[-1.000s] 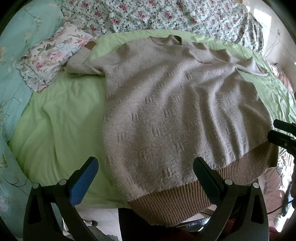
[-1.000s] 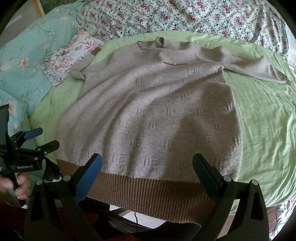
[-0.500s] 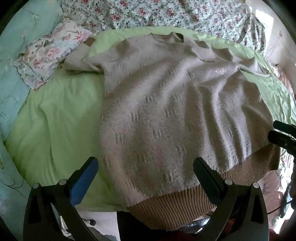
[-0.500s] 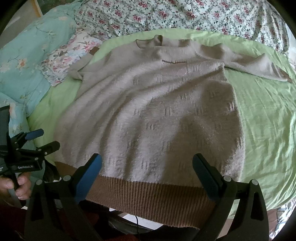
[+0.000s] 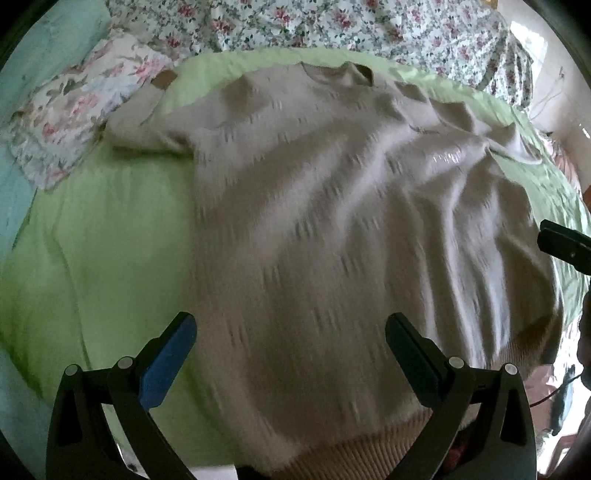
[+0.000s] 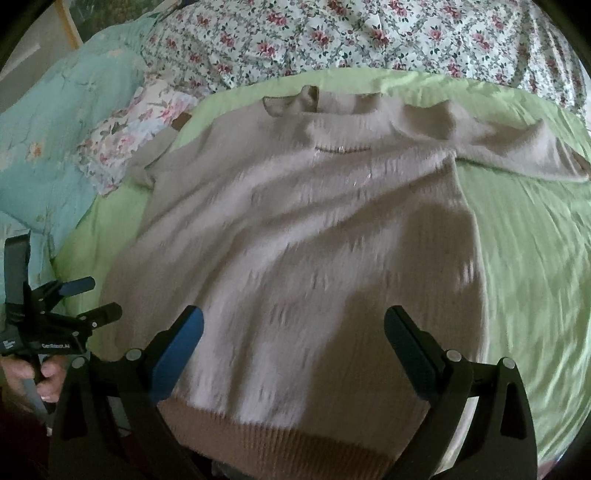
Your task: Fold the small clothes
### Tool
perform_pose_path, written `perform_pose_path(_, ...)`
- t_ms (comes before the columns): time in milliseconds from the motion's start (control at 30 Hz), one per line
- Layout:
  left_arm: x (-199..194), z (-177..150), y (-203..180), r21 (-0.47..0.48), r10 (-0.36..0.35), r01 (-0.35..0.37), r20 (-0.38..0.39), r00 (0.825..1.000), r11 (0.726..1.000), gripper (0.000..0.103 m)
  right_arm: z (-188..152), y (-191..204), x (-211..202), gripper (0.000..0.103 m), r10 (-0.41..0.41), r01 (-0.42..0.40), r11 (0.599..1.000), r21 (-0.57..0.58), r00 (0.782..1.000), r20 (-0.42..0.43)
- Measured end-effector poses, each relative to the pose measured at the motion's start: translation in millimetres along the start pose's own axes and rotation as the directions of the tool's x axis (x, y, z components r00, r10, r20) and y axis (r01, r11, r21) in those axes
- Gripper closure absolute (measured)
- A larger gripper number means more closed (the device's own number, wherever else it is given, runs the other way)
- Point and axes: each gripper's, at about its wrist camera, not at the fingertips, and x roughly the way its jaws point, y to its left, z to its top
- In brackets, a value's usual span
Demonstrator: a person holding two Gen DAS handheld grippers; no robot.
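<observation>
A beige knit sweater (image 5: 332,229) with a darker brown ribbed hem (image 6: 295,439) lies flat, front up, on a green sheet (image 5: 110,240), neck at the far side; it also shows in the right wrist view (image 6: 314,240). Its hem hangs over the bed's near edge. My left gripper (image 5: 291,350) is open and empty above the lower left part of the sweater. My right gripper (image 6: 293,347) is open and empty above the lower right part. One sleeve (image 6: 517,151) stretches out to the right; the other (image 5: 140,122) is bunched at the left.
A floral quilt (image 6: 369,33) lies along the far side. A floral pillow (image 5: 70,114) and a teal quilt (image 6: 55,122) are at the left. The left gripper (image 6: 70,306) shows at the left edge of the right wrist view, the right gripper (image 5: 565,247) at the right edge of the left wrist view.
Both grippers have moved forward over the sweater, so the hem sits lower in each view. Both stay open. The sweater has not moved.
</observation>
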Motion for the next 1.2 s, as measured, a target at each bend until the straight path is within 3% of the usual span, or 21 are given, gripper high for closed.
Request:
perform_pose_path(200,21.4,68.8,17.8,0.08,0.002,-0.007,0.065,0.998,0.997,0.001,58.7,-26.9,24.4,0.005,0.017,-0.017,0.999,-0.035,1.0,0.015)
perform_pose_path(367,50.7,138.2,29.6,0.17,-0.029,0.006,0.132,0.991,0.985,0.001,115.0,-55.6,48.0,0.005,0.107,-0.107,0.994,-0.01,0.993,0.051)
perform_pose_path(600,124.8,236.7,63.7,0.174,-0.07,0.054,0.089,0.994,0.983,0.001,203.1,-92.2,93.4,0.005,0.143,-0.138,0.989,-0.048,0.981,0.132)
perform_pose_path(733,165.0,279.5,79.5,0.175,-0.077,0.062,0.075,0.994,0.983,0.001,238.1,-92.6,127.6,0.005,0.076,-0.054,0.982,-0.183,0.99,0.117)
perform_pose_path(833,187.8,303.6,85.6,0.161,-0.127,0.118,0.043,0.991,0.98,0.001,256.6,-97.6,155.1,0.005,0.098,-0.075,0.97,-0.232,0.991,0.087)
perform_pose_path(967,206.9,314.8,82.0,0.166,-0.211,0.205,0.016,0.977,0.965,0.001,274.7,-112.5,182.3,0.007,0.13,-0.116,0.971,-0.21,0.99,0.055)
perform_pose_path(1033,217.1,313.5,78.6,0.171,-0.236,0.233,-0.004,0.972,0.957,0.01,280.8,-120.5,198.2,0.016,0.146,-0.139,0.971,-0.197,0.989,0.02)
perform_pose_path(1100,225.1,307.9,70.2,0.205,-0.204,0.202,-0.011,0.979,0.958,0.023,275.6,-122.5,209.7,0.05,0.125,-0.126,0.975,-0.185,0.992,-0.018)
perform_pose_path(1133,223.1,304.9,65.7,0.231,-0.197,0.189,0.013,0.98,0.955,0.029,272.0,-123.6,213.9,0.06,0.083,-0.086,0.979,-0.187,0.996,-0.023)
perform_pose_path(1167,218.8,301.7,61.5,0.257,-0.208,0.192,0.036,0.977,0.947,0.048,269.7,-123.1,213.4,0.082,0.057,-0.058,0.98,-0.188,0.998,-0.01)
perform_pose_path(1200,214.3,300.3,58.1,0.274,-0.209,0.189,0.046,0.977,0.943,0.069,269.6,-124.4,210.5,0.091,0.061,-0.06,0.983,-0.176,0.998,-0.001)
